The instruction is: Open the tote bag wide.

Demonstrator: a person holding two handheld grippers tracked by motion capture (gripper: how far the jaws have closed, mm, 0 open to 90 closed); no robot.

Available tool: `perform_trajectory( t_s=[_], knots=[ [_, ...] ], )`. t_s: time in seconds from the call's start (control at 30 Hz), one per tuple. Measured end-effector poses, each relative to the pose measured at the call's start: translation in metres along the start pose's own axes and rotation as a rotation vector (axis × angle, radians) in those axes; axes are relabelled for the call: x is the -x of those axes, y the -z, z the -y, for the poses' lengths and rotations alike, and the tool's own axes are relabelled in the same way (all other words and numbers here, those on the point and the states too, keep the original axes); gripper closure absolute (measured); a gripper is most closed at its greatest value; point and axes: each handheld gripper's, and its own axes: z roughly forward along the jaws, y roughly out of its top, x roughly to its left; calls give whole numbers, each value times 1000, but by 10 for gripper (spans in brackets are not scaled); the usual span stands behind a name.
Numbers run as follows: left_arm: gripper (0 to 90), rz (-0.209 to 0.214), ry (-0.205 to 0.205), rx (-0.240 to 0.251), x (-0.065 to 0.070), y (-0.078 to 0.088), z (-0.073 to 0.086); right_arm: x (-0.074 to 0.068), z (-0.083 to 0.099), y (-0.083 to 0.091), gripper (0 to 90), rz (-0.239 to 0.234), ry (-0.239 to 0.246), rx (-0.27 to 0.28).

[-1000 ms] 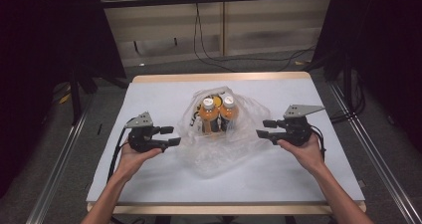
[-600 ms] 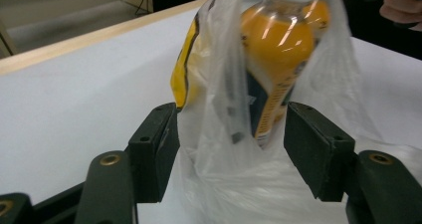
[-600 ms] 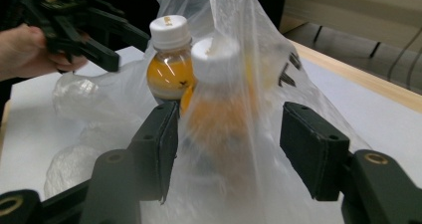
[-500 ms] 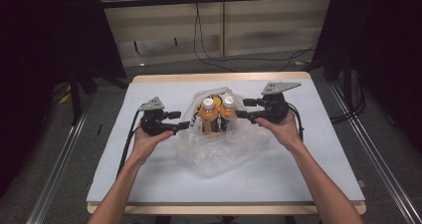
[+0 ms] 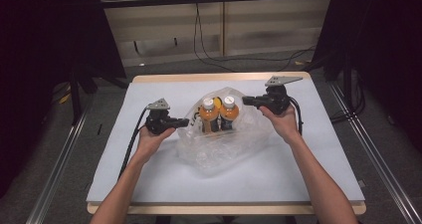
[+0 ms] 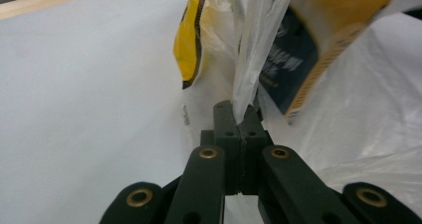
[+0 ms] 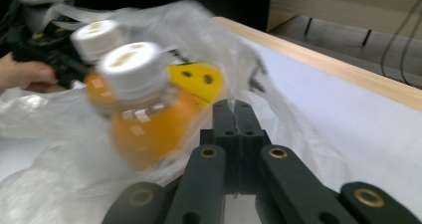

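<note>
A clear plastic bag (image 5: pixel 219 152) lies mid-table with two orange bottles (image 5: pixel 209 117) with white caps standing inside. My left gripper (image 5: pixel 187 122) is at the bag's left side. In the left gripper view its jaws (image 6: pixel 240 118) have just closed and pinch a strip of the bag's film (image 6: pixel 254 59), beside a yellow-and-blue label (image 6: pixel 191 40). My right gripper (image 5: pixel 245 100) is at the bag's upper right. Its jaws (image 7: pixel 232 107) have also just closed, with a bit of film nipped at their tips; the bottles (image 7: pixel 144 119) are blurred just beyond.
The white table (image 5: pixel 149 184) has a wooden far edge (image 5: pixel 219 77). Cables trail from both grippers. Metal rails (image 5: pixel 59 164) run along the floor on both sides. A yellow pack (image 7: pixel 196 79) sits in the bag behind the bottles.
Both hands came in from the table's sides to the bag. The jaws, open before, now stand shut on the bag's film at the left and the upper right.
</note>
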Motion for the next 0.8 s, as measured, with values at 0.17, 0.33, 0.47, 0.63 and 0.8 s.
perform_trajectory(
  t_s=[0.17,0.33,0.47,0.63,0.8],
  knots=[
    [900,-24,16,-42,-13,-1,6,29,10,-4,900,64,-56,-16],
    [900,-65,-21,-132,-13,-9,10,40,31,-22,900,88,-49,-111],
    [900,-86,-35,-171,-16,-10,13,40,40,-33,900,96,-17,-179],
    [900,-59,23,-128,-26,-14,17,45,50,-47,900,116,-17,-242],
    [900,-45,14,-150,-24,-23,23,51,64,-53,900,129,-16,-287]
  ],
)
